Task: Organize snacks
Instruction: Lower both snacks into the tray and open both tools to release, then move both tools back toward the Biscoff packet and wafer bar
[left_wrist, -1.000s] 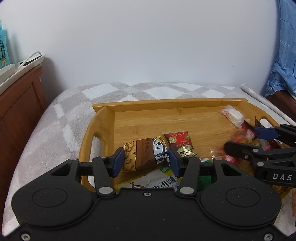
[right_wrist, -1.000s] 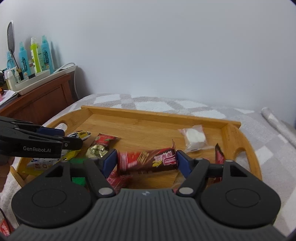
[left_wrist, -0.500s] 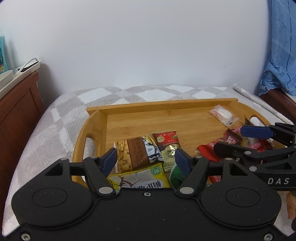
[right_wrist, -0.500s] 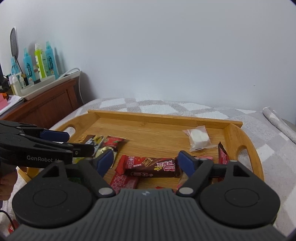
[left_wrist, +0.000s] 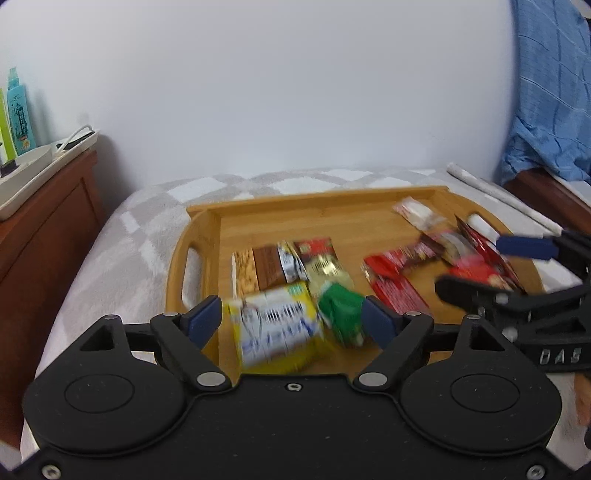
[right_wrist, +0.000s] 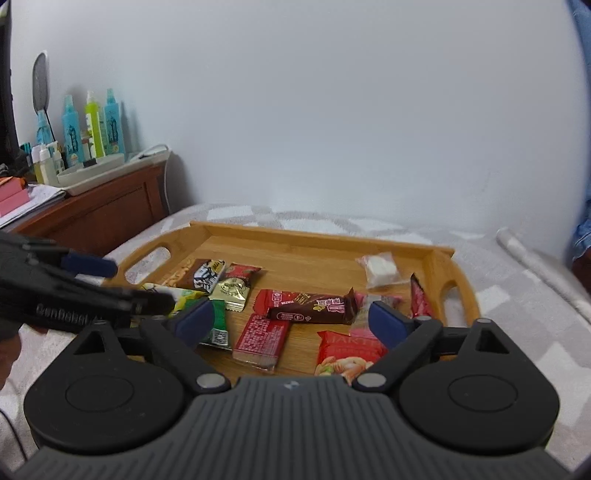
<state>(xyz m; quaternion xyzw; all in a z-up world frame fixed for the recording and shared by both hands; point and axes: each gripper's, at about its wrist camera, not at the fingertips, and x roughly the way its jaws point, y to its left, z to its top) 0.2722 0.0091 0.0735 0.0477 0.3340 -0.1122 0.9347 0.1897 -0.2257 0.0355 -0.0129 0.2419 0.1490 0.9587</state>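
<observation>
Grey-and-white checked bedding (right_wrist: 517, 295) under a plain pale wall carries a bamboo tray (right_wrist: 314, 242) with cut-out handles, and all the snacks lie inside it. At its left end a peanut bar (left_wrist: 266, 271) lies flat beside a small red-and-gold packet (left_wrist: 321, 258); nearer the camera sit a yellow-and-white packet (left_wrist: 275, 330) and a green wrapper (left_wrist: 340, 308), both blurred in the left wrist view. The left gripper (left_wrist: 293, 323) hangs low over the tray's near edge with its blue-padded jaws spread wide, the yellow and green packets lying between and just beyond the fingertips, neither one gripped. Across the tray's middle lies a dark brown chocolate bar (right_wrist: 310, 308) resting partly on a flat red packet (right_wrist: 262, 338). A red nut packet (right_wrist: 347, 354) lies just inside the right gripper (right_wrist: 291, 321), whose jaws are likewise wide apart and hold nothing; the brown bar sits ahead of its fingertips, apart from them. Toward the far right corner rests a clear bag with white pieces (right_wrist: 378, 271), and a red sachet (right_wrist: 419, 297) lies beside the right handle. On the left, a wooden cabinet (right_wrist: 103, 210) bears coloured bottles (right_wrist: 92, 125).
</observation>
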